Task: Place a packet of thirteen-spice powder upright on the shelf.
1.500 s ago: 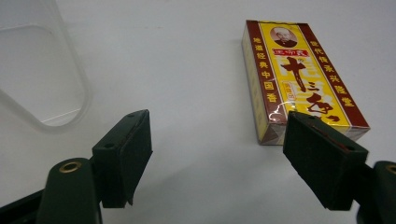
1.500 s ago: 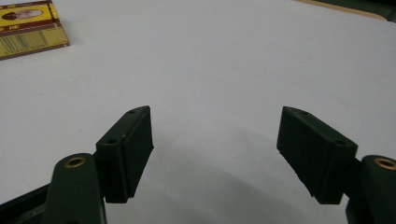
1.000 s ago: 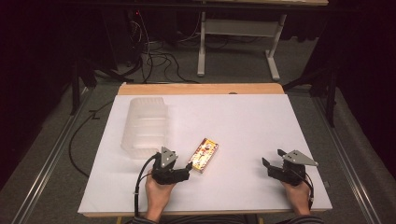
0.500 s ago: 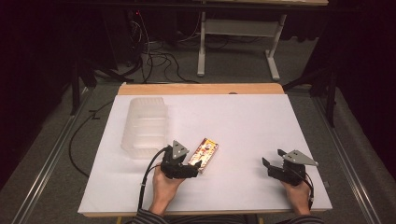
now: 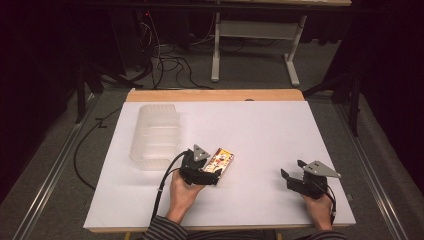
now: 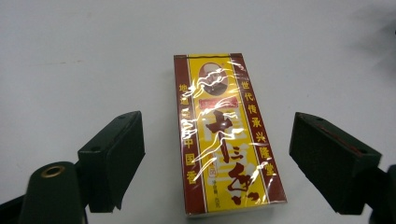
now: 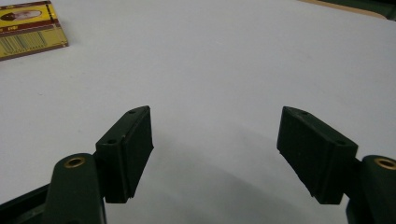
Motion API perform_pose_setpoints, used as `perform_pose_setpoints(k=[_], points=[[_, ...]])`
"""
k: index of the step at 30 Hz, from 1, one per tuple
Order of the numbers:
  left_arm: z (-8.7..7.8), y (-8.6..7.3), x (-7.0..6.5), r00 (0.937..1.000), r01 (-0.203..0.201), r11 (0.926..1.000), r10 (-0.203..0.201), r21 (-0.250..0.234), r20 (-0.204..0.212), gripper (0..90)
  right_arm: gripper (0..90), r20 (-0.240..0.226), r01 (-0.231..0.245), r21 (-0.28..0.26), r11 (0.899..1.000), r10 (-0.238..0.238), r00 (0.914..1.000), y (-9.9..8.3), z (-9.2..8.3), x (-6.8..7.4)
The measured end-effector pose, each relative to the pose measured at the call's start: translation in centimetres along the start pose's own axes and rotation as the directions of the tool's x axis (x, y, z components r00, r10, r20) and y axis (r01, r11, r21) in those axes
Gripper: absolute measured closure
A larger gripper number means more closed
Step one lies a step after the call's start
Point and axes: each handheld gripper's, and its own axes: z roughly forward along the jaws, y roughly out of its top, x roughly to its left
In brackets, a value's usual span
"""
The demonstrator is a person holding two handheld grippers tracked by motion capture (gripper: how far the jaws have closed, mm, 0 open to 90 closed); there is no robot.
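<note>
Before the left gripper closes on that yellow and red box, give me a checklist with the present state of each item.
1. Left gripper jaws wide enough for the box: ok; they have just been opening, and the box lies between them with a gap on each side.
2. Box flat on the white table: ok.
3. Pads touching the box: not yet; both stand clear.
4. Box squared to the jaws: ok; its long sides run between the pads.
5. Right gripper out of the way: ok; open, with nothing between its jaws, far to the right.
6. Clear plastic container free of the left gripper: ok; it sits apart, beyond and to the left.
</note>
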Motion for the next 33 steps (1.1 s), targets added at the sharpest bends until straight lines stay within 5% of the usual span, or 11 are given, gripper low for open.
perform_pose_setpoints(k=[18, 33], points=[[2.3, 3.0, -0.4, 0.9998, -0.013, 0.9982, 0.012, 0.059, 0.015, 16.0, 27.0, 0.0, 0.001, -0.002, 1.0, -0.001, 1.0, 0.0, 0.0, 0.0], [5.7, 5.0, -0.2, 1.0, -0.006, 0.9857, 0.006, 0.169, -0.001, 15.6, 26.9, -0.001, 0.001, -0.008, 1.0, -0.001, 1.0, 0.0, 0.0, -0.1]])
